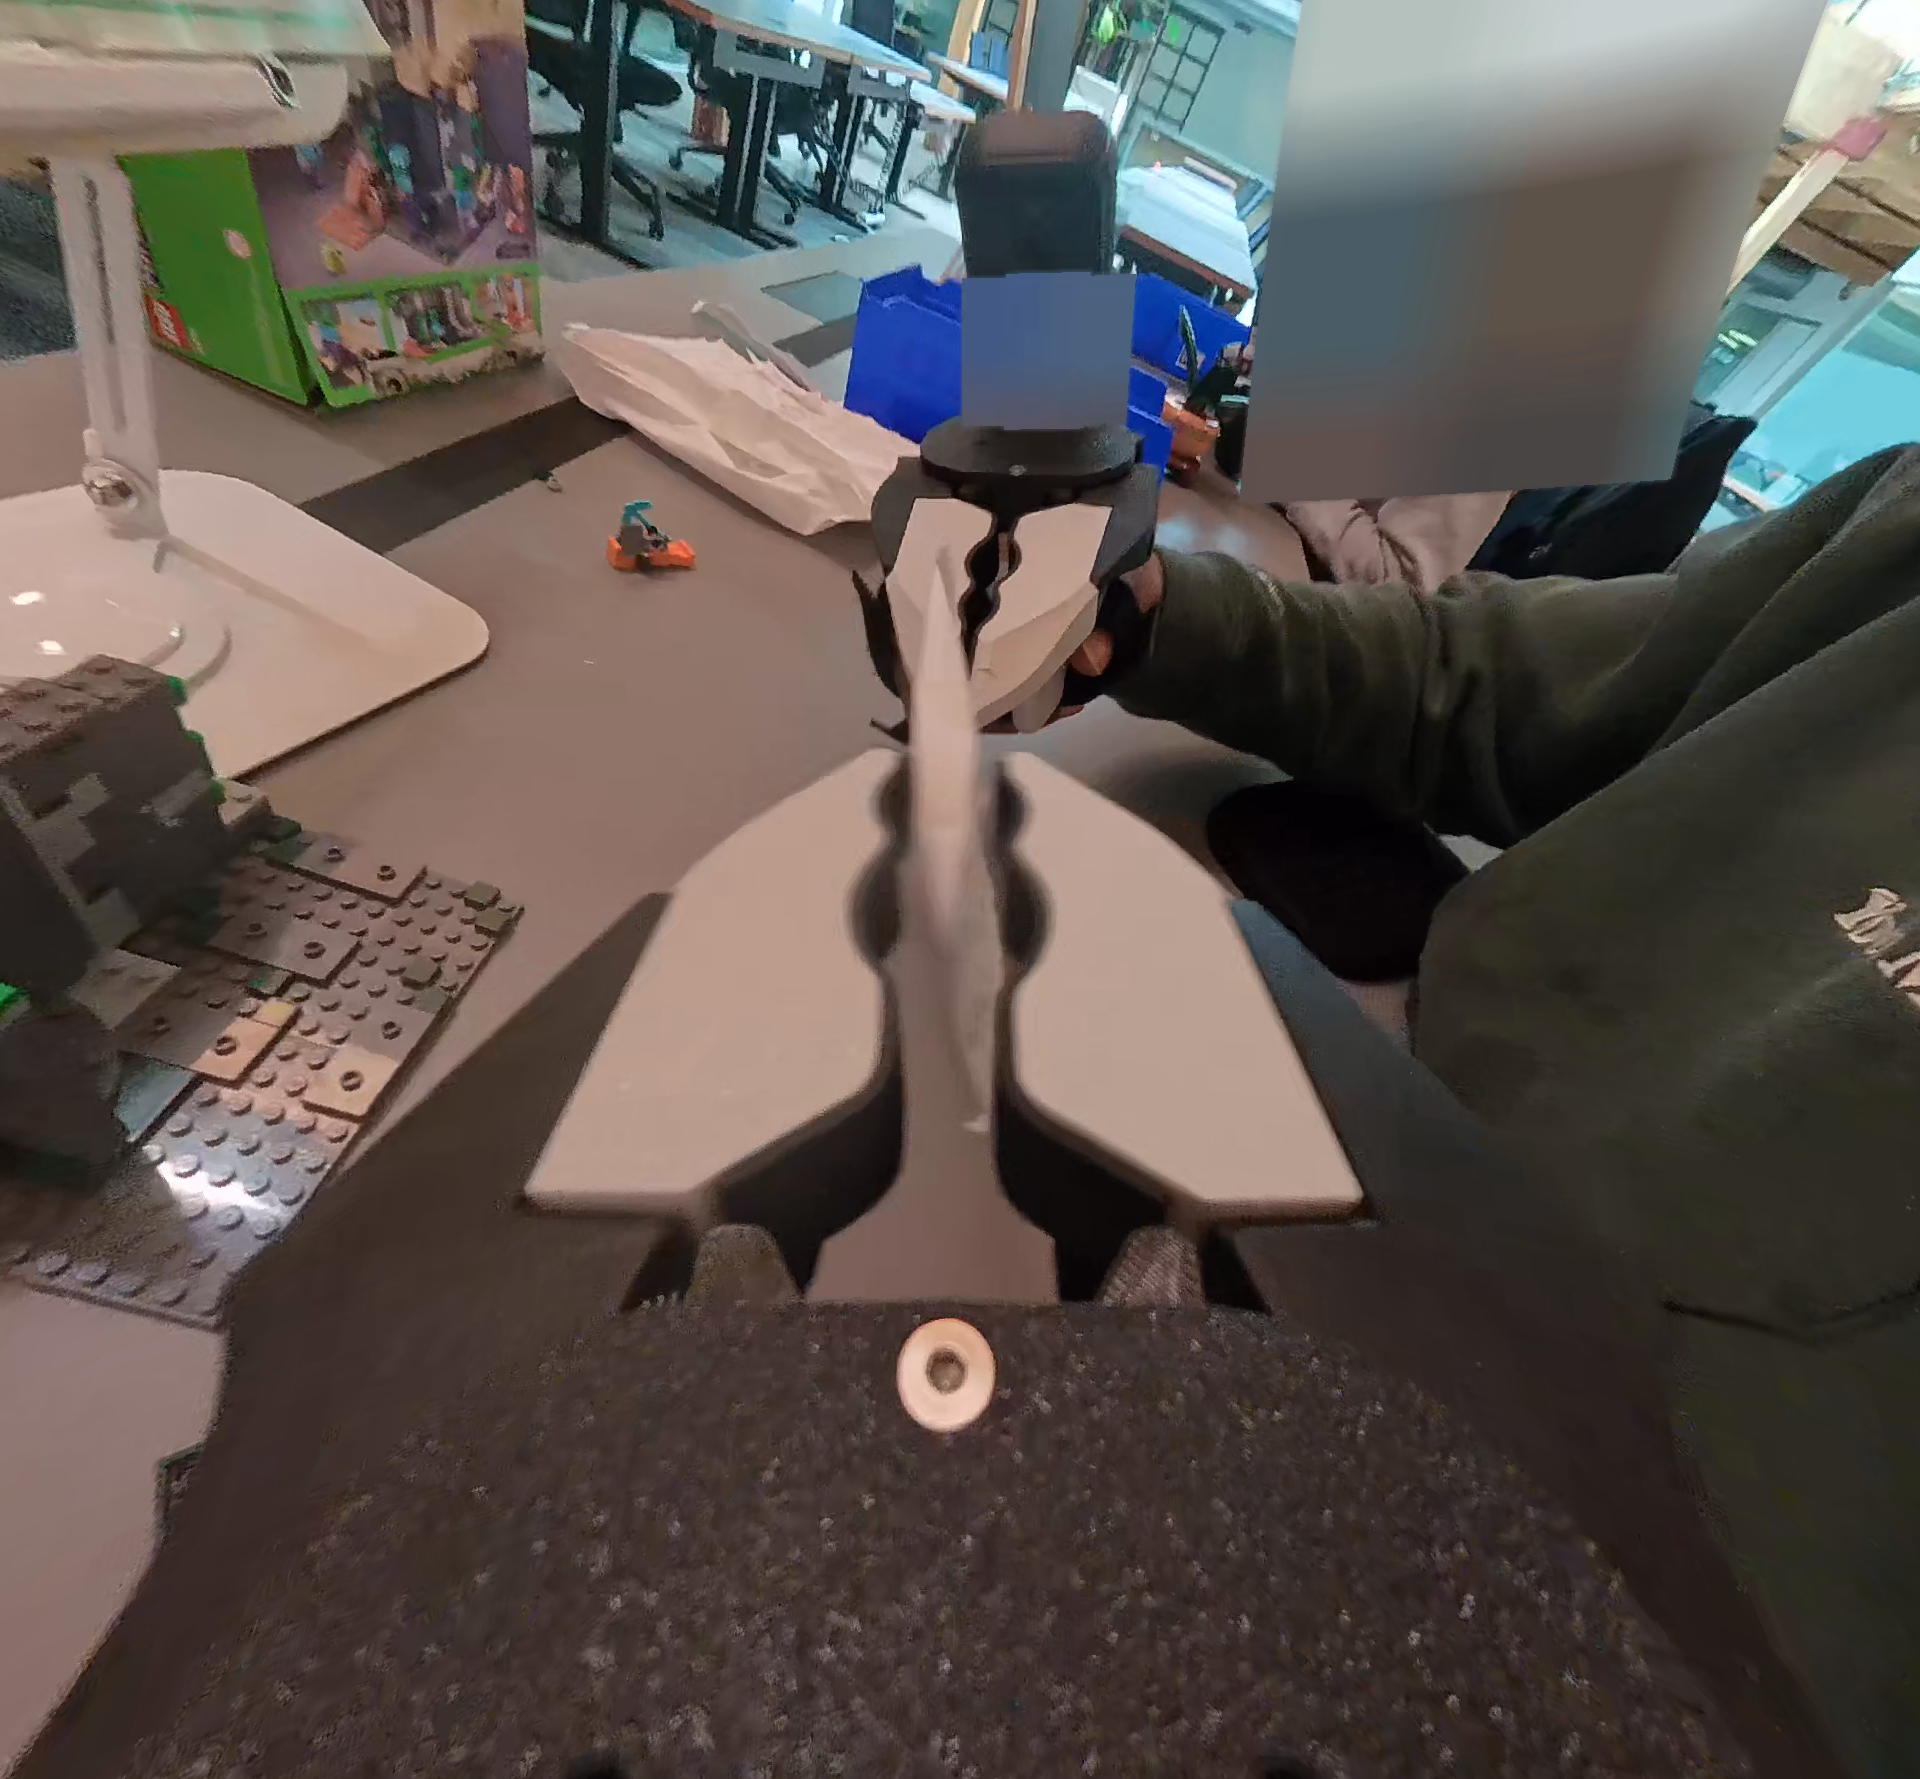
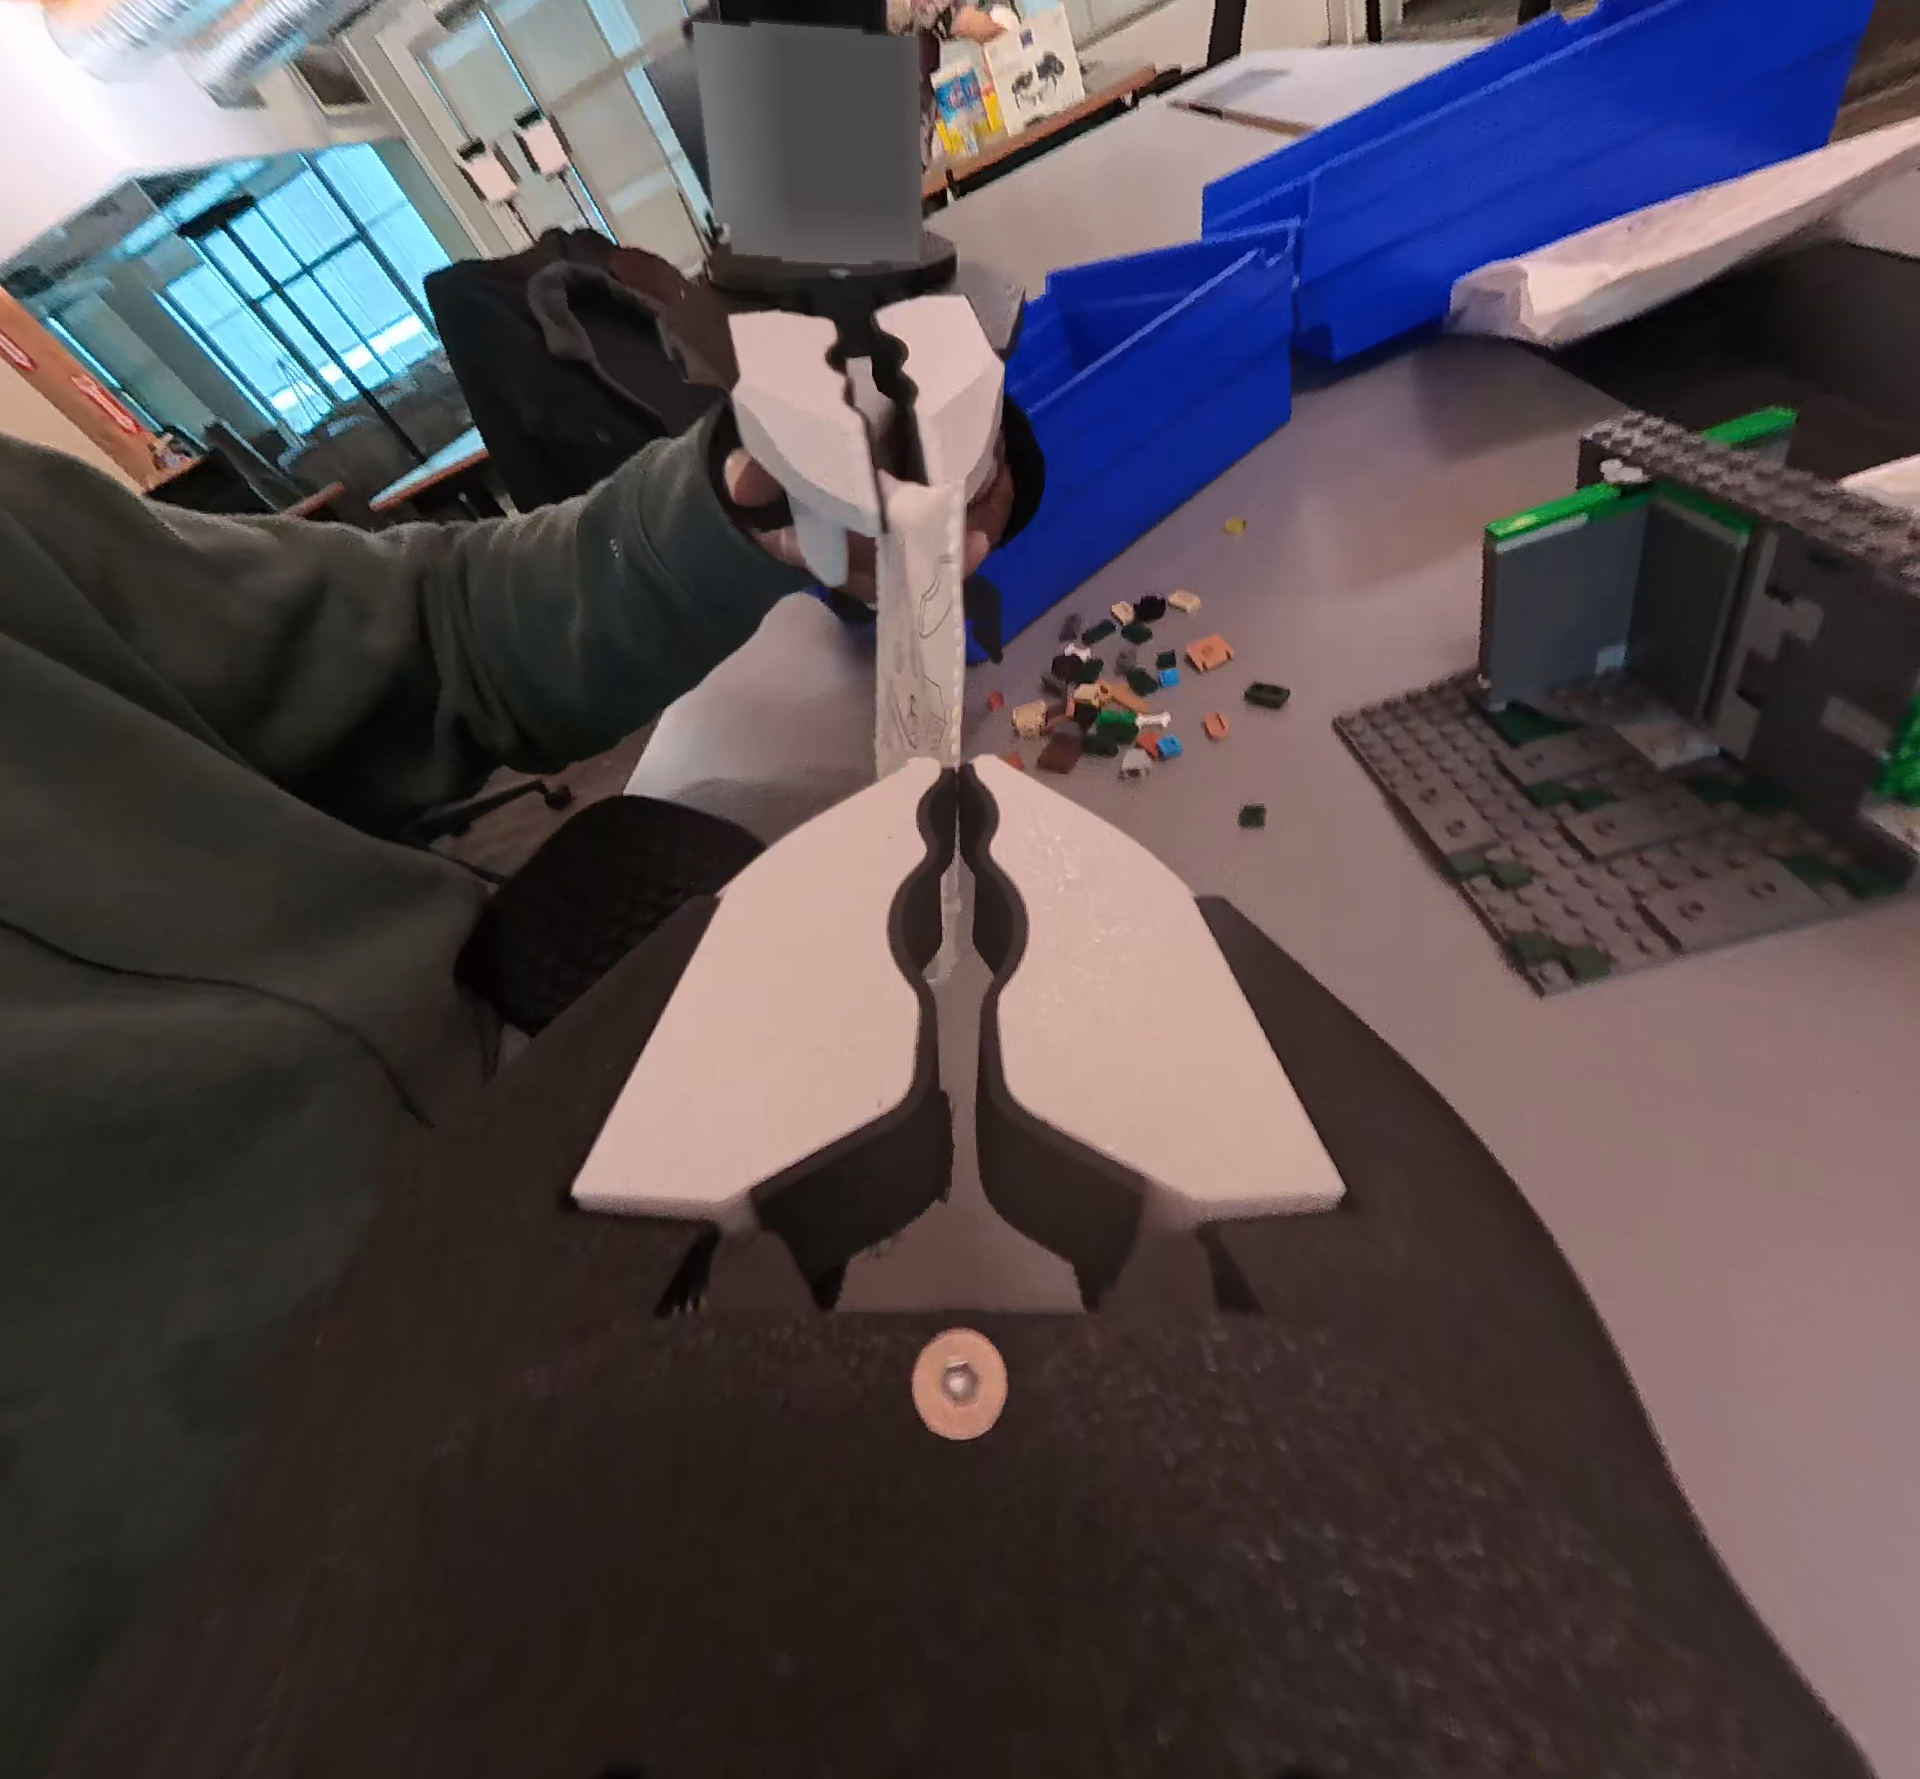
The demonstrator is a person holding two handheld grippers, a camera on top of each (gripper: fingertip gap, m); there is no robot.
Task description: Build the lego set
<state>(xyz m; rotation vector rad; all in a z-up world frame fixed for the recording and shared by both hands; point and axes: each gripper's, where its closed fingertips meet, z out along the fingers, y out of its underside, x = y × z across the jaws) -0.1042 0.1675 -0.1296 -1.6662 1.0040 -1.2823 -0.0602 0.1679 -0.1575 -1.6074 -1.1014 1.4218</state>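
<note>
A: Where is the paper bag [image 2: 920, 659]?

B: Stretched between both units; the left hand-held gripper [image 1: 948, 898] and right hand-held gripper [image 2: 951, 882] each pinch one edge.

A: Handling?

B: Judged light, limp, tearable (grip near the edges). Loose bricks [image 2: 1127, 690] lie on the counter [image 2: 1351, 586] beyond.

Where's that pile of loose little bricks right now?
In the right wrist view, the loose bricks lie scattered on the grey table, between the blue bins and the grey baseplate build.
</note>
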